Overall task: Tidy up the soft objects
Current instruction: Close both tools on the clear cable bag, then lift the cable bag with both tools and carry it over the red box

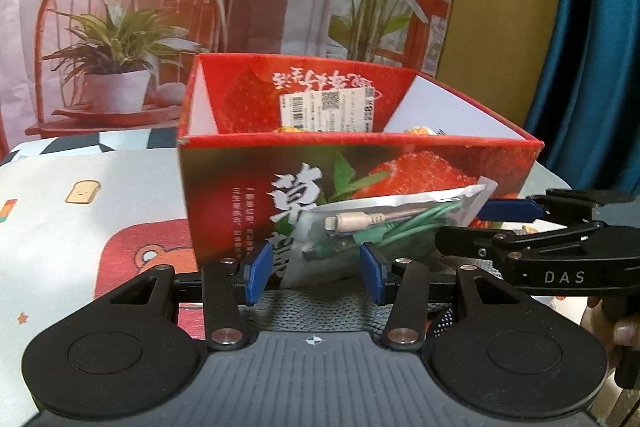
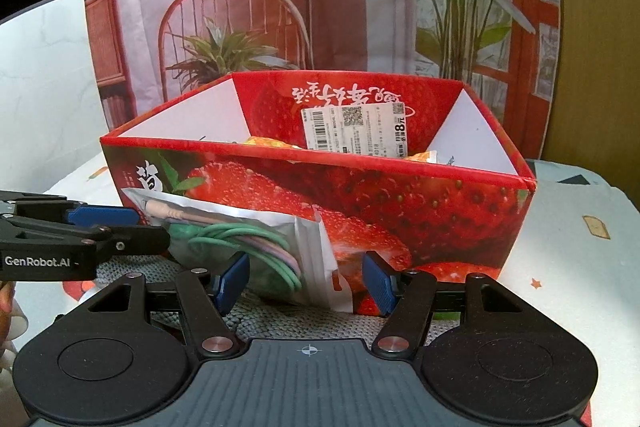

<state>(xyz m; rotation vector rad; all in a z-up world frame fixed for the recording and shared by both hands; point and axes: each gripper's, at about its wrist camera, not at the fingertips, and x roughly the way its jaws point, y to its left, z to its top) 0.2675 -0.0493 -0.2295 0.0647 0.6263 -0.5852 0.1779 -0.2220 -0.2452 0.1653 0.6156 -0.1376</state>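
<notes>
A clear plastic bag of coiled cables [image 1: 360, 227] leans against the front of the red strawberry box [image 1: 424, 167]. It rests on a grey knitted cloth [image 1: 332, 311]. My left gripper [image 1: 314, 277] is open, its blue pads on either side of the bag's lower end. My right gripper [image 2: 306, 281] is open too, around the bag [image 2: 256, 239] from the other side, in front of the box [image 2: 420, 203]. Each gripper shows in the other's view, the right one [image 1: 520, 227] and the left one [image 2: 92, 227]. Orange packets [image 2: 268, 143] lie inside the box.
A patterned cloth with a bear and toast print [image 1: 100, 211] covers the table. A printed backdrop with a chair and plants [image 1: 120, 39] stands behind the box. A blue curtain [image 1: 592, 47] hangs at the right.
</notes>
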